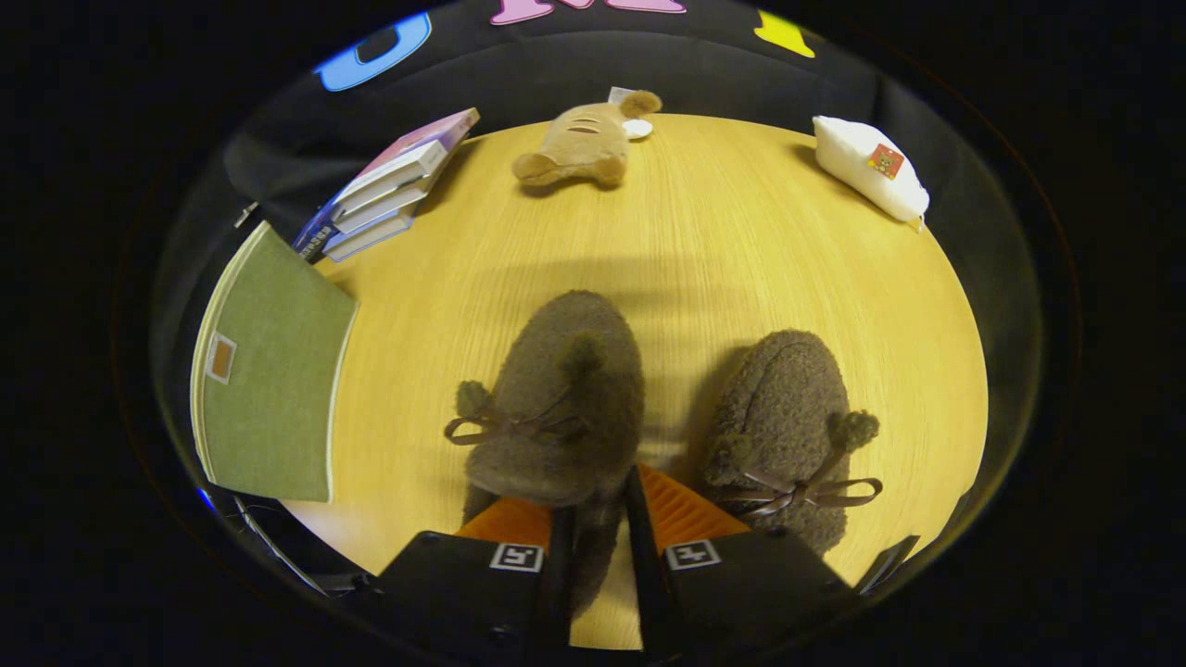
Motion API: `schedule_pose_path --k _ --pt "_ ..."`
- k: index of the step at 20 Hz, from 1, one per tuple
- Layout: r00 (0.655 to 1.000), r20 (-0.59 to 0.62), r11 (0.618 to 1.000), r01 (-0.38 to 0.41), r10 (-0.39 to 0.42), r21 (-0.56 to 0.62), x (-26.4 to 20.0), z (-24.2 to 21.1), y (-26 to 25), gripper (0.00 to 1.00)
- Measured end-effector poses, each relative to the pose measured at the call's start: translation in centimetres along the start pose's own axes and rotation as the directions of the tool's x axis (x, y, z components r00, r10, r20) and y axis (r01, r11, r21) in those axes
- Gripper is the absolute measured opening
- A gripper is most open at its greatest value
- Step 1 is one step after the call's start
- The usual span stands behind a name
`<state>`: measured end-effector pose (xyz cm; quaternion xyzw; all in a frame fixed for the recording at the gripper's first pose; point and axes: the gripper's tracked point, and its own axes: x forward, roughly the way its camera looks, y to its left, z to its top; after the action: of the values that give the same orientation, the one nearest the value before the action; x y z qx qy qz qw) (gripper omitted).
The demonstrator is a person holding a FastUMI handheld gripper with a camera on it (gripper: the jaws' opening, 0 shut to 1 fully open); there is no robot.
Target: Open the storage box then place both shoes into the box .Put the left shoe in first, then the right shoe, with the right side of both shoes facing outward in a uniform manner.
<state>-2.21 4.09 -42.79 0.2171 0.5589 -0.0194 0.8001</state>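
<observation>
Now I hold the gripper (598,505) low over the near edge of a round wooden table (741,250). Its fingers stand narrowly apart around the heel rim of the left shoe (556,398), but I cannot tell if both press on it. The right shoe (788,417) lies just beside, toes toward the far edge. The green storage box (269,371), lid closed, sits at the left edge. Behind it a stack of books (389,190), at the far edge a plush toy (584,139), at the far right a white pillow (871,167). A black cloth wall (704,74) closes the booth.
</observation>
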Motion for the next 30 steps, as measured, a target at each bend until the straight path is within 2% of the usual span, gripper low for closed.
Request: schedule_pose_path --k 2,4,7,12,16,24,30 --pt "1.000 -0.009 1.000 -0.002 0.002 0.030 0.0 0.0 -0.2 0.12" --pt "1.000 -0.007 0.999 -0.009 0.009 0.042 -0.3 0.2 -0.1 0.05" --pt "1.000 0.014 0.998 -0.019 0.018 0.061 -1.5 0.5 0.3 0.05" --pt "0.995 0.054 0.993 -0.085 0.080 0.084 -5.2 2.0 2.5 0.05" --pt "0.989 0.094 0.991 -0.119 0.114 0.053 -9.2 3.8 5.6 0.05" --pt "0.947 0.143 0.955 -0.294 0.287 0.037 -17.3 8.6 17.5 0.05" --pt "0.921 0.119 0.929 -0.370 0.371 -0.029 -18.7 9.9 28.2 0.05"
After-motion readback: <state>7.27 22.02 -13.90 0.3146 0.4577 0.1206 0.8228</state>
